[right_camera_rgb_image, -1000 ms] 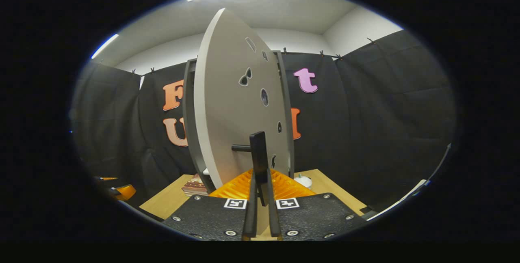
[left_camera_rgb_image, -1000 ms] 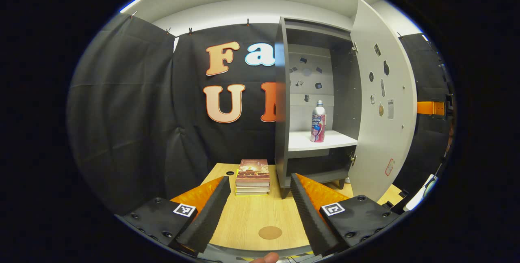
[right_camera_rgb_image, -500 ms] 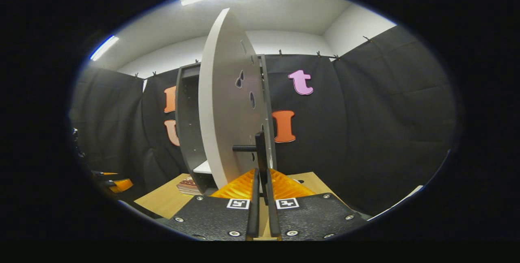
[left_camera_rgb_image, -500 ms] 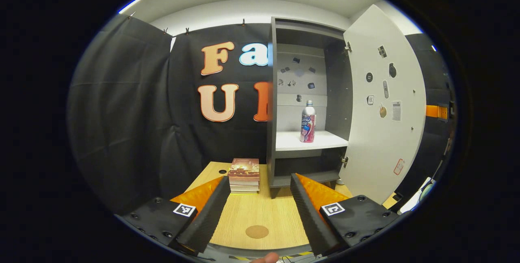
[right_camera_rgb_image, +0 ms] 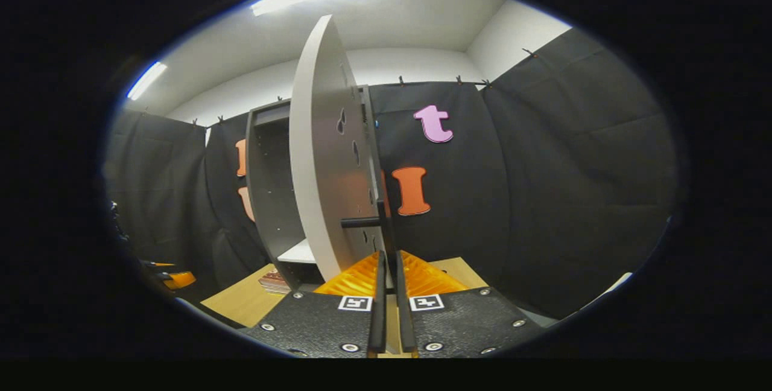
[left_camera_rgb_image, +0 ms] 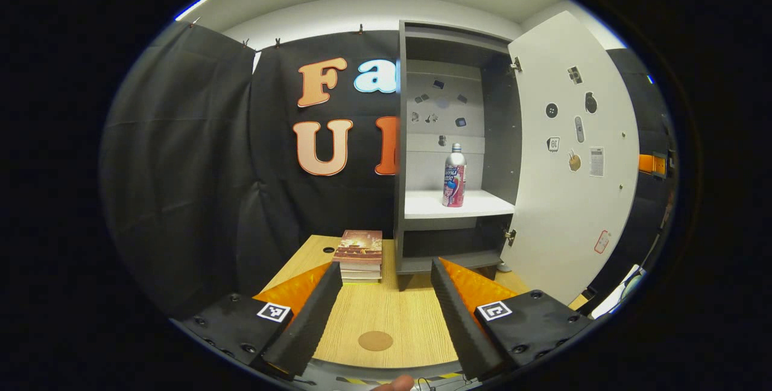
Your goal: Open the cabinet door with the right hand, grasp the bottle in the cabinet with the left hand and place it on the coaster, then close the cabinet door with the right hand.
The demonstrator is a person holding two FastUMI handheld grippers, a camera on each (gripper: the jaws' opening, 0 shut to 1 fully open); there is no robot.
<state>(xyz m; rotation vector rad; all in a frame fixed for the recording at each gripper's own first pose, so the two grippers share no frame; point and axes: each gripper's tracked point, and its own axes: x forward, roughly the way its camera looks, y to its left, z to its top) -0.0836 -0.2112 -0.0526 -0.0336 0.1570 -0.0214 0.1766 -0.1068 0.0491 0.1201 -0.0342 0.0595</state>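
Right gripper (right_camera_rgb_image: 389,294) clamps black bar handle (right_camera_rgb_image: 386,228); left gripper (left_camera_rgb_image: 386,306) fingers apart. Risk: knocking tall silver-pink bottle (left_camera_rgb_image: 453,175) off white shelf (left_camera_rgb_image: 449,205) if reach is careless.

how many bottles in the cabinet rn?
1. The bottle stands upright on the white shelf of the open cabinet, toward its right side. The lower compartment is dark, so something there could be hidden.

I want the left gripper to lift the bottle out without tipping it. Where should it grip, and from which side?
Grip the silver bottle with the pink label around its labelled body, coming straight in through the grey cabinet's open front. It stands upright on the white shelf; the open left gripper likely spans it.
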